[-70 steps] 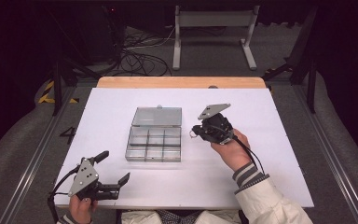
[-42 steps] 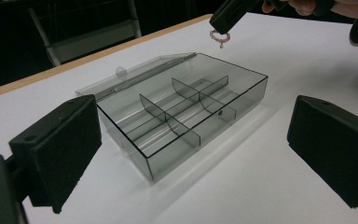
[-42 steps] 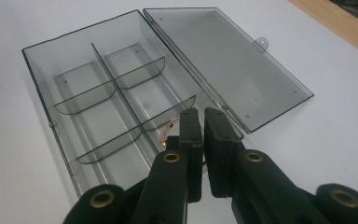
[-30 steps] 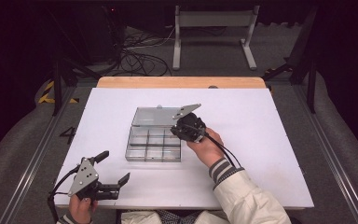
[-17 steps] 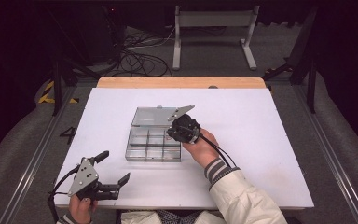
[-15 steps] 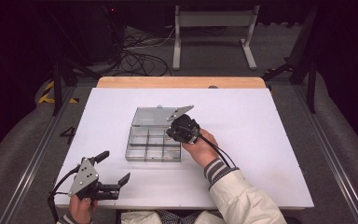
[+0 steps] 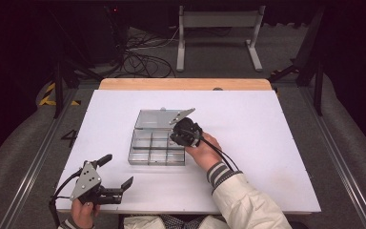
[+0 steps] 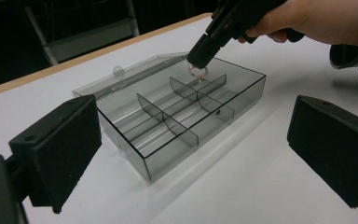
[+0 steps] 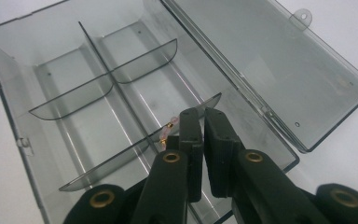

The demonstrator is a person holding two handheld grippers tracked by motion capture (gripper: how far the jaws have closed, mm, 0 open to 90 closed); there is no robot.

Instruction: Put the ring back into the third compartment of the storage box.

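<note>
Moved left since earlier, the right gripper (image 7: pixel 179 135) now hangs over the clear smoky plastic compartment box (image 7: pixel 156 148), jaws pinching a small pink-and-gold ring (image 8: pixel 198 71). Left gripper (image 7: pixel 116 172) rests near-left on the white surface (image 7: pixel 267 143), jaws wide apart, empty.

My high camera looks forward and down over the counter (image 7: pixel 267 143); both gripper cameras sit close, sharing the clear box (image 7: pixel 158 138) at 12 o'clock.

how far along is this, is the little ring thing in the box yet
Done: the clear box lies on the table with its lid folded fully open. In hand: the right tool is shut on a small pinkish ring, held over a far compartment. Left: letting it go, then probably closing the lid. The left tool sits open near the table edge.
</note>
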